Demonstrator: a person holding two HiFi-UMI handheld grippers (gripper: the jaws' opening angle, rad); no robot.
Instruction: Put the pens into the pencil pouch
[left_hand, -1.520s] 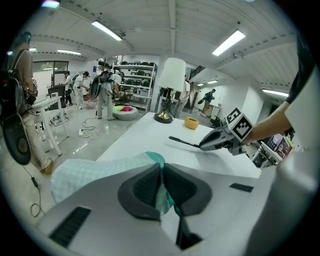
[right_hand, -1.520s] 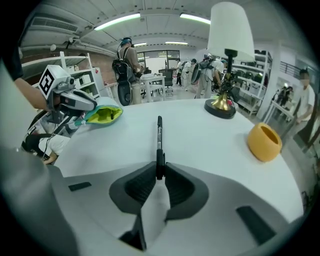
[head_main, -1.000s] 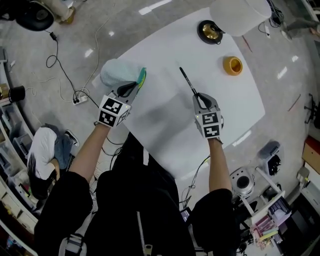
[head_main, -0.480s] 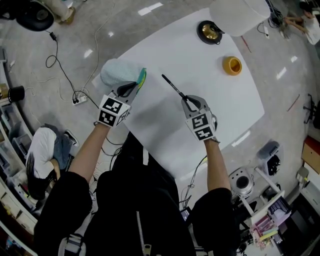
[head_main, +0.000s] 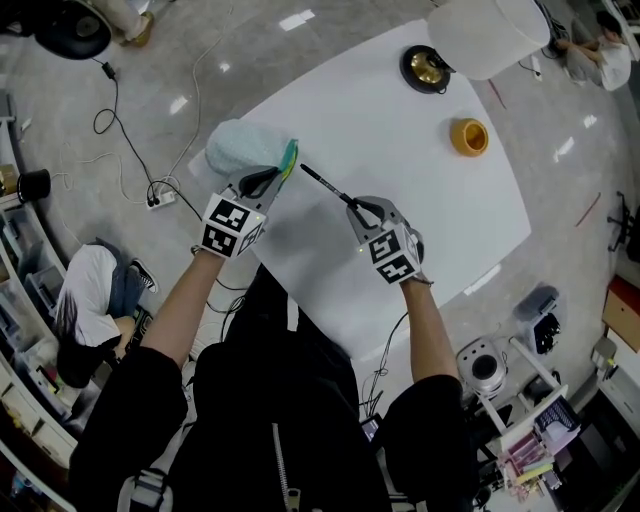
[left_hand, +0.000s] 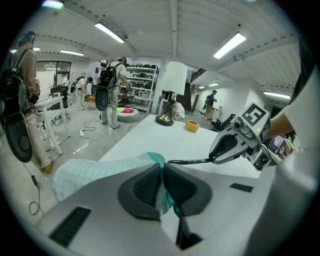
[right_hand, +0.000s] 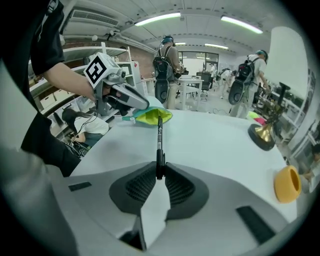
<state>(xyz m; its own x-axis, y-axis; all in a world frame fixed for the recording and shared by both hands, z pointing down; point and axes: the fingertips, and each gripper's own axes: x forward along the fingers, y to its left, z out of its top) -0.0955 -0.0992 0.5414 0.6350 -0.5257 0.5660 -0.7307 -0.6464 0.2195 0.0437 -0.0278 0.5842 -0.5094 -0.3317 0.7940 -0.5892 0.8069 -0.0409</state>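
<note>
A pale teal pencil pouch (head_main: 243, 148) lies at the table's left edge, its green-yellow mouth (head_main: 288, 157) facing right. My left gripper (head_main: 276, 176) is shut on the edge of that mouth; in the left gripper view the teal fabric (left_hand: 163, 186) is pinched between the pads. My right gripper (head_main: 358, 207) is shut on the end of a black pen (head_main: 326, 186). The pen points left, and its tip is just short of the pouch mouth. In the right gripper view the pen (right_hand: 159, 142) runs straight out toward the pouch (right_hand: 150, 116) and the left gripper (right_hand: 124, 98).
A table lamp with a brass base (head_main: 424, 67) and a white shade (head_main: 490, 34) stands at the far side of the white table (head_main: 400, 140). A yellow tape roll (head_main: 469, 136) lies to its right. A person (head_main: 90, 300) sits on the floor at the left, near cables.
My right gripper has carried the pen leftward across the table toward the pouch mouth, and the pen has turned to point more to the left. The left gripper and pouch have stayed still.
</note>
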